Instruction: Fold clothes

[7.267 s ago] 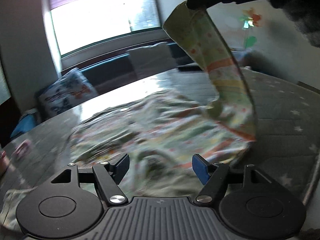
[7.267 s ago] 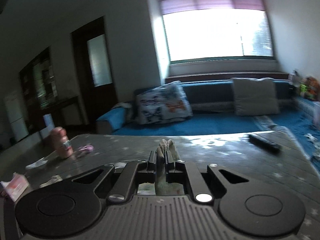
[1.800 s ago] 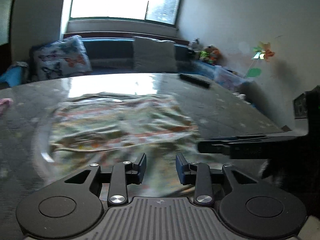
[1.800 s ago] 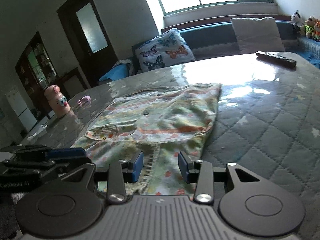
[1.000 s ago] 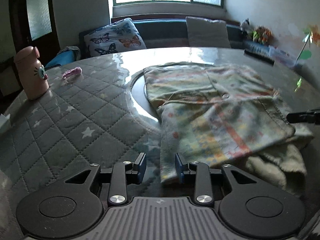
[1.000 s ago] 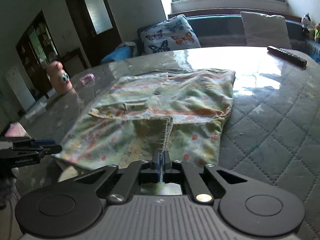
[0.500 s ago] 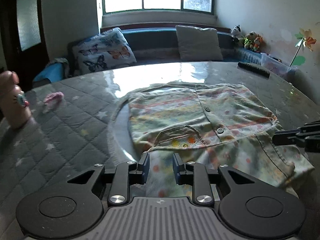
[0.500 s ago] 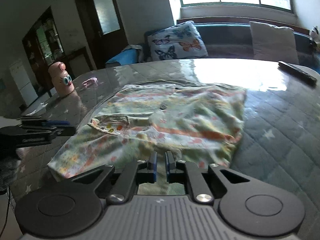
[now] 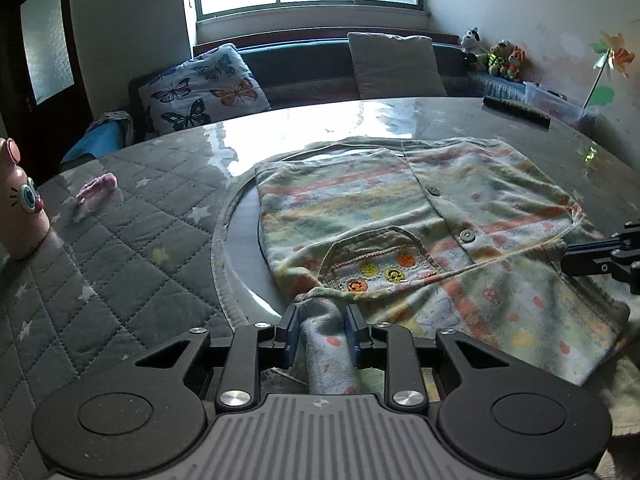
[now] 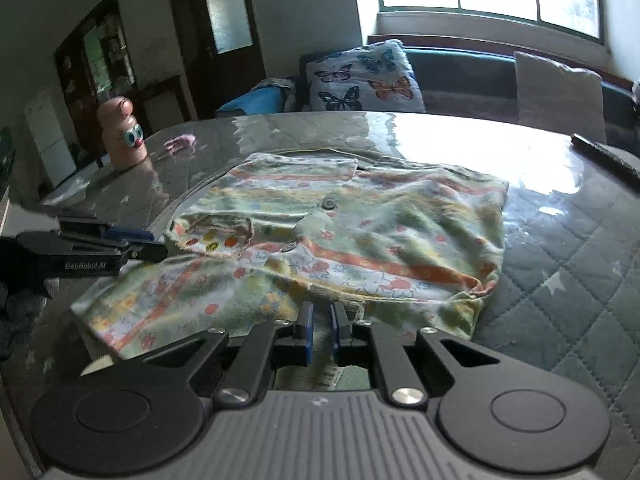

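A patterned shirt (image 9: 420, 216) is spread flat on the quilted table (image 9: 132, 236), its buttoned front up and a small ribbed pocket (image 9: 376, 260) with coloured dots showing toward the near side. The near edge of the shirt lies at the front of the table, just before both grippers. In the left wrist view, a bunched roll of the shirt's fabric is clamped between the blue pads of the left gripper (image 9: 322, 326), which press on it from both sides, and the cloth runs back under the gripper body. In the right wrist view, the right gripper (image 10: 320, 326) is seen with its jaws nearly together and a thin layer of the shirt's hem pinched between the pads, the cloth passing down behind them. Each gripper is also caught at the edge of the other's view, at the shirt's side. A pink bottle (image 10: 122, 134) with a cartoon face stands upright at the table's left edge, with a small pink item (image 9: 96, 188) lying near it. A dark remote (image 9: 516, 112) lies at the far right of the table, well apart from the shirt. Behind the table, a butterfly cushion (image 9: 200, 90) and a plain cushion (image 9: 396, 64) are propped on a bench under the window.
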{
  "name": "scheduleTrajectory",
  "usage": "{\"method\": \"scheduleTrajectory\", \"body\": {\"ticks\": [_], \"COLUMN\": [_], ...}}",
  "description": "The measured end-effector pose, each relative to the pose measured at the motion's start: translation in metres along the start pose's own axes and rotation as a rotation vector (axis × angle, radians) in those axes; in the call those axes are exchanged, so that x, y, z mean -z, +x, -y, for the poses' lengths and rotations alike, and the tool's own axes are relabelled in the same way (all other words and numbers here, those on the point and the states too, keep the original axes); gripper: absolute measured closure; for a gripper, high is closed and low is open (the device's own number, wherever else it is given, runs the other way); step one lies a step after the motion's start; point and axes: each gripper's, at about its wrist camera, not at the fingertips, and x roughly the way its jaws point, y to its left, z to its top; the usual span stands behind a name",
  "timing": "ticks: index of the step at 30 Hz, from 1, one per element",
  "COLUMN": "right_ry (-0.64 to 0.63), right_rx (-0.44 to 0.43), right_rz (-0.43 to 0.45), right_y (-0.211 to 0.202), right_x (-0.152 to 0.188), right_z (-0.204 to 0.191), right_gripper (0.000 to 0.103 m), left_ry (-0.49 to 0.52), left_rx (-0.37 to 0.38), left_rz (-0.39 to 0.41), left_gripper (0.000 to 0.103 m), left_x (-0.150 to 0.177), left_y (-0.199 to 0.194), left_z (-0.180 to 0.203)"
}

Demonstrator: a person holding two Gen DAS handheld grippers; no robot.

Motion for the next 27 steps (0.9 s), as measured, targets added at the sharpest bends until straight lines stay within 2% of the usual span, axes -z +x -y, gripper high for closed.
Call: {"method": "scheduleTrajectory", "body": {"ticks": [13,15,18,24,27], "right_ry": [-0.064,-0.066,-0.100,-0.118,-0.112], "right_rx": [-0.018,-0.026,-0.022,-0.028,-0.028], "right_rz": [0.000,0.003,-0.002,-0.001,0.001], "right_y": [-0.027,-0.030,-0.030,-0.041,-0.047], "right_x": [0.020,0.021,0.026,0.030,0.031], "right_z": [-0.008,-0.010,-0.015,-0.018,-0.017], "right_gripper": [0.092,0.086,0.085,0.079,0.067], "left_ry": [0.101,0.119,0.157,0.285,0.385], "left_rx": [-0.058,-0.067,-0.084,-0.090,-0.073], "left_rz": [0.046,0.049,0.048,0.076,0.112], "left_gripper": [0.073,0.073,0.072,0.062,0.053], "left_x": [0.024,0.030,0.040,0.057,0.069], "left_y": [-0.029,-0.035,-0.044,-0.073,-0.085], "left_z": [0.004,0.005,0.008,0.026,0.044]}}
